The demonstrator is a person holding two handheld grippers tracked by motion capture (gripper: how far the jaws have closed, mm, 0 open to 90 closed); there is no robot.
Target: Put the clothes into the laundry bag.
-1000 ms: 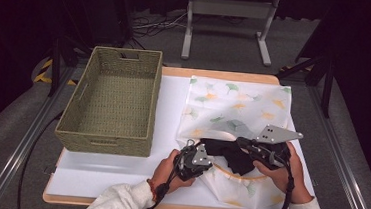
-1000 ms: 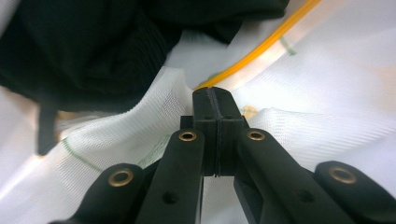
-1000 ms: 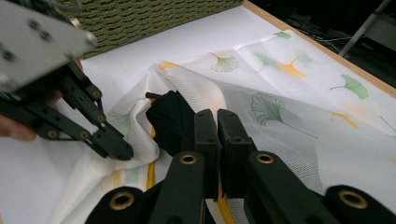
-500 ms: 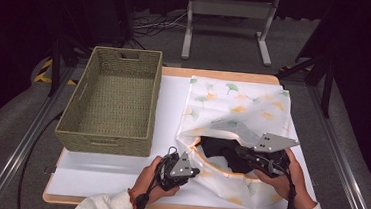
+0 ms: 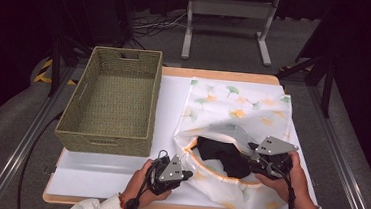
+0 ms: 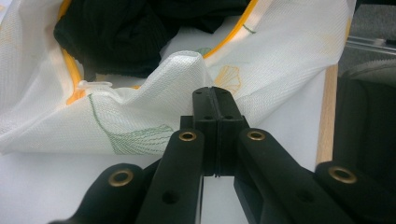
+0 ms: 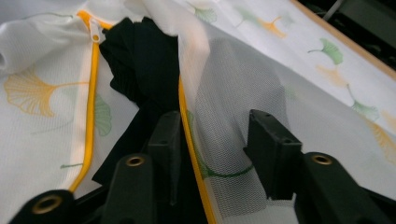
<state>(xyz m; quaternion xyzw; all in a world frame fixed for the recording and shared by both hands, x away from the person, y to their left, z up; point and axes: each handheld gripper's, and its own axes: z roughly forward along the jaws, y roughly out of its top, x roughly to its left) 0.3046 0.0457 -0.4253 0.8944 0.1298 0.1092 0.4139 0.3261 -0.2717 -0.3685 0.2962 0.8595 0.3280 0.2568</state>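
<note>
The white mesh laundry bag with ginkgo-leaf print and yellow zipper [image 5: 237, 118] lay on the white desk [image 5: 112, 176], right of the woven green basket [image 5: 111, 103]. A black garment [image 5: 222, 155] sat in its mouth. The left gripper [image 6: 215, 100] had jaws together, just short of the bag's near fold. The right gripper [image 7: 217, 135] had jaws apart, straddling the zipper edge, nearer the garment.

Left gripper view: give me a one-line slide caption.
Left hand-held gripper shut on mesh laundry bag, near its orange zipper; black garment inside.
</note>
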